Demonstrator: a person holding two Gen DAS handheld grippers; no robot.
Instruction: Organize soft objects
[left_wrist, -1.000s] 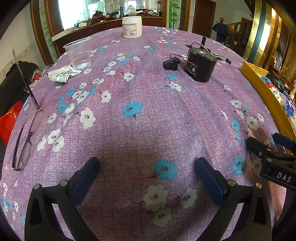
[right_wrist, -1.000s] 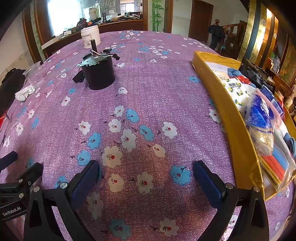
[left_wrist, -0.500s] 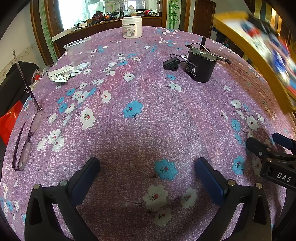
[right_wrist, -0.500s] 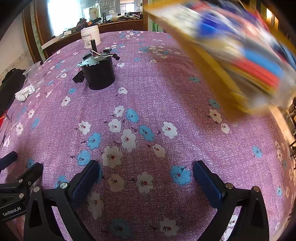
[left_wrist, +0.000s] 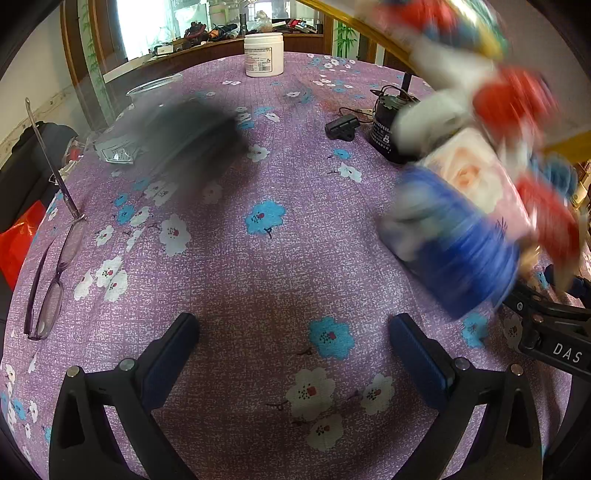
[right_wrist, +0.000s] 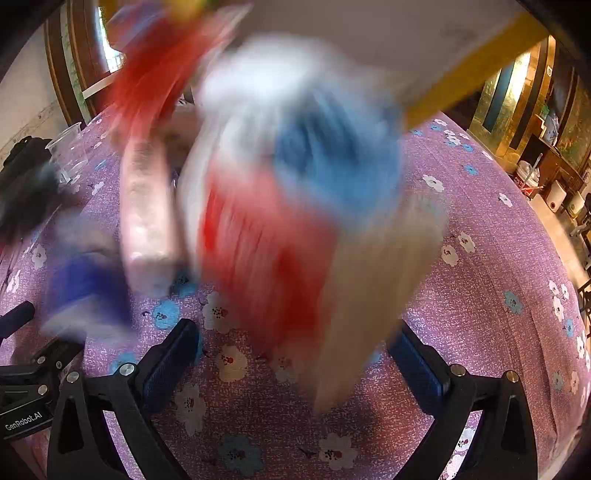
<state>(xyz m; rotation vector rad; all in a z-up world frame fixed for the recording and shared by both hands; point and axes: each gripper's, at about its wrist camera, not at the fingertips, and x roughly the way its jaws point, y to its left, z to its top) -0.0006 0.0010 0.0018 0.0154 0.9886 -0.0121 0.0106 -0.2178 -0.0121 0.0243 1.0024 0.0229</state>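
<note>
A yellow box (right_wrist: 476, 70) is tipped over above the table and several soft objects are falling out, all motion-blurred. In the right wrist view a red one (right_wrist: 266, 236), a blue one (right_wrist: 336, 162), a beige one (right_wrist: 373, 280) and a pink packet (right_wrist: 147, 206) drop in front of my right gripper (right_wrist: 295, 354), which is open and empty. In the left wrist view a blue-white bundle (left_wrist: 458, 243), a pink packet (left_wrist: 476, 173) and red pieces (left_wrist: 513, 99) fall at the right. A dark blurred object (left_wrist: 192, 136) is at the left. My left gripper (left_wrist: 295, 347) is open and empty.
A purple flowered tablecloth (left_wrist: 258, 273) covers the table. On it are a white jar (left_wrist: 264, 54), a black motor (left_wrist: 384, 125) with a small black plug (left_wrist: 341, 126), a clear plastic cup (right_wrist: 68, 155) and glasses (left_wrist: 51, 266) at the left edge.
The yellow box has swung up from the table's right side and tipped over. Its soft contents now spill down toward the cloth. Both grippers have stayed still and open.
</note>
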